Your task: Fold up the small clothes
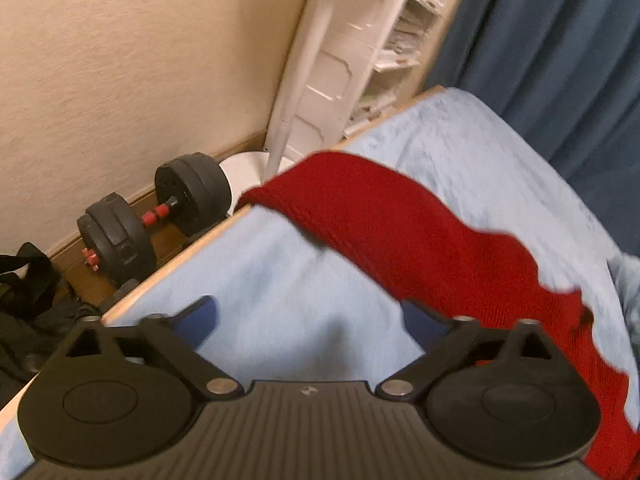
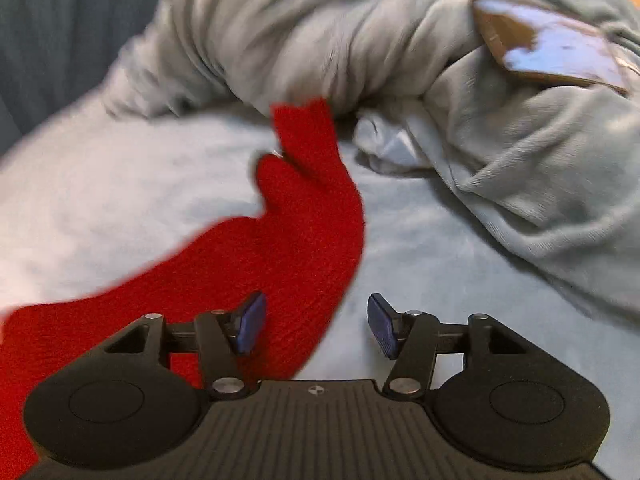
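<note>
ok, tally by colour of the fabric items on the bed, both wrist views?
Red: 1, the knit garment lying stretched across the bed.
Light blue: 1, the fleece cover under it.
Grey: 1, the bunched blanket behind.
White: 1, a small crumpled cloth beside the blanket.
Total: 4

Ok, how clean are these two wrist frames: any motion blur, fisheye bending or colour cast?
Left wrist view: the red knit garment has smeared edges, the dumbbell stays fairly sharp, and the bed edge runs steeply tilted. Right wrist view: stronger blur over the grey blanket and the garment's far end, with a cooler, greyer cast; both grippers' blue pads are fairly crisp.
</note>
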### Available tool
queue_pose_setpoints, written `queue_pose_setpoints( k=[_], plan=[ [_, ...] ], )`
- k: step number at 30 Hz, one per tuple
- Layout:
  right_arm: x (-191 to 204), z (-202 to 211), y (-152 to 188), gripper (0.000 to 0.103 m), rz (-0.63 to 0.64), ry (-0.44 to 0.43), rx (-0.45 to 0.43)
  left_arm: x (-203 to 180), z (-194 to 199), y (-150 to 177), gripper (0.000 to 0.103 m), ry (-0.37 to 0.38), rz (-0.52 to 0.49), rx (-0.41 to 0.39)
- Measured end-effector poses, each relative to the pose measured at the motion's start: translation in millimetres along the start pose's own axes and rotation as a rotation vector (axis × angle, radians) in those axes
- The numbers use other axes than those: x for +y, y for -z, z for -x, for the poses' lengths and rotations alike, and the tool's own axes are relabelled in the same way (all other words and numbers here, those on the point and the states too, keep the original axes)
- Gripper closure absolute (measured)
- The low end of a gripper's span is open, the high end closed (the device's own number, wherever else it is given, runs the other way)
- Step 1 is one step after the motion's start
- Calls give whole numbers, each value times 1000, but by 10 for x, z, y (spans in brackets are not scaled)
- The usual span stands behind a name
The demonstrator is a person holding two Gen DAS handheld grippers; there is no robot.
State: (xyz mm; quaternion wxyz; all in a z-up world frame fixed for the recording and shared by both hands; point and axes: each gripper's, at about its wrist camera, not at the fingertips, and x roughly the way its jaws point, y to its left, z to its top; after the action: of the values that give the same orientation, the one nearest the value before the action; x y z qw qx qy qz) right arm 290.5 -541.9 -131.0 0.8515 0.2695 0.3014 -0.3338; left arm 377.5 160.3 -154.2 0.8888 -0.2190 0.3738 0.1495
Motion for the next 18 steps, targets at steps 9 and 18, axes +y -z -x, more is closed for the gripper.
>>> queue_pose_setpoints(
  k=[9,18],
  plan=[
    [-71,713,1052,32,-61,-289,-45,202,-984,-503,0,141,380,146],
    [128,561,1156,40,226,-355,-58,-37,-1108,-979,90,-116,392,26]
  ],
)
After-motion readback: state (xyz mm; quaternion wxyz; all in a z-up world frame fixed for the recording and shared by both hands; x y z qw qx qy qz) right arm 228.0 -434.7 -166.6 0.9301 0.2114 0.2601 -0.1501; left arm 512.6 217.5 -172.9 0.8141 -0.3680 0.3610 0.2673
